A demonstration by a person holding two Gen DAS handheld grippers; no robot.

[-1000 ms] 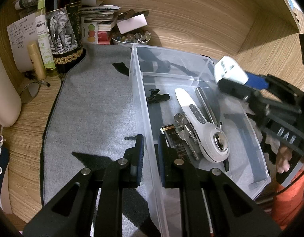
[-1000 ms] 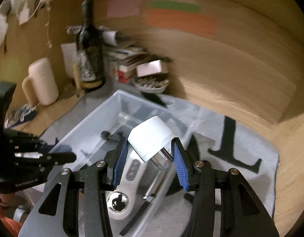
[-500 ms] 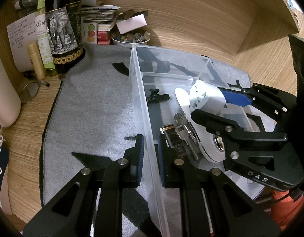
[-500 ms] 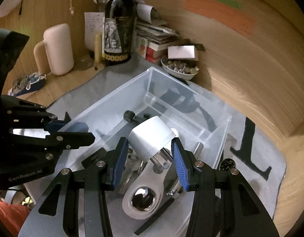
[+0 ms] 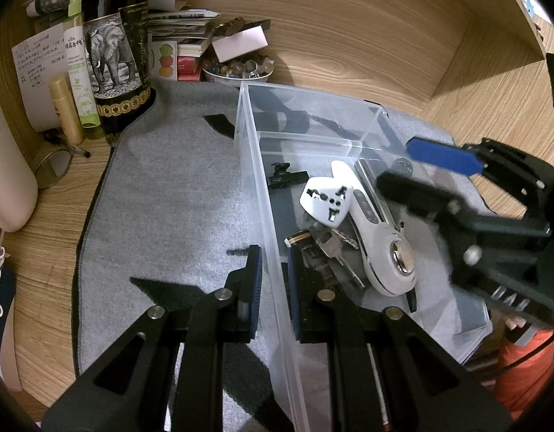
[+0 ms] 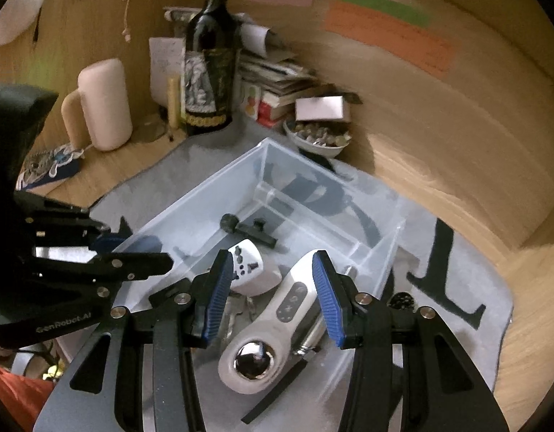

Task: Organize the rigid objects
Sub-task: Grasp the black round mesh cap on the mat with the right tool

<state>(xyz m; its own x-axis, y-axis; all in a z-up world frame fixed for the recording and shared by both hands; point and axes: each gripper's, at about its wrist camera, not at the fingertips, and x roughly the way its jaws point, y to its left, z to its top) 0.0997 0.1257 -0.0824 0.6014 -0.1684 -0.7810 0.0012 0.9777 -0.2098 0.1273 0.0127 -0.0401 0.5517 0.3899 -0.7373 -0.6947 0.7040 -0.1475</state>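
With the white plug adapter (image 6: 253,270) lying in the clear bin (image 5: 273,252) beside the keys (image 5: 331,244), our right gripper (image 6: 273,297) hangs empty, jaws apart; our left gripper (image 5: 273,280) clamps the bin's wall. Next, we judge, find another loose item.

Clear glossy plastic bin (image 5: 266,194), matt grey felt mat (image 5: 162,216), wood-grain desk (image 5: 367,46), glossy glass bottle (image 5: 115,36), smooth white plastic adapter (image 5: 325,203)

Keys (image 5: 332,243) half buried under white adapter (image 5: 325,201). Bottle (image 5: 113,36) cropped at top edge. Writing on note (image 5: 30,64) too small to read.
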